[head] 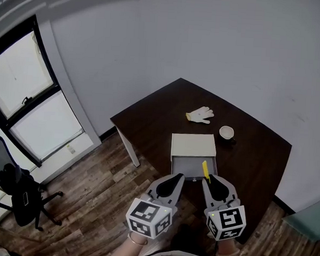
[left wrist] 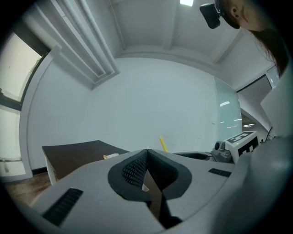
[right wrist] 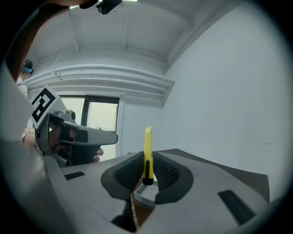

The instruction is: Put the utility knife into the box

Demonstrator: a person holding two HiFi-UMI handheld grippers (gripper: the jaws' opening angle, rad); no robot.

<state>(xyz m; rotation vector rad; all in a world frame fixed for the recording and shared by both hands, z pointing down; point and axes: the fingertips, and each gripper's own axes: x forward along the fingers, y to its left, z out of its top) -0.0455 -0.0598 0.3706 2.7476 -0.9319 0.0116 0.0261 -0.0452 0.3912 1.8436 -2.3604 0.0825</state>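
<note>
A yellow utility knife (head: 205,169) stands upright between the jaws of my right gripper (head: 211,179), which is shut on it just above the near end of the box. The box (head: 193,147) is cream, with a grey drawer (head: 189,166) pulled open toward me on the dark table (head: 149,124). The right gripper view shows the knife (right wrist: 148,141) clamped between the pads of that gripper (right wrist: 147,160), with a drawer corner (right wrist: 145,195) below. My left gripper (head: 179,178) hovers beside it, shut and empty; its own view shows the pads (left wrist: 135,170) pressed together.
A white work glove (head: 200,115) and a small bowl (head: 226,132) lie on the table behind the box. The table's near edge runs under the grippers, with wooden floor (head: 91,180) below. An office chair (head: 19,189) stands by the window at left.
</note>
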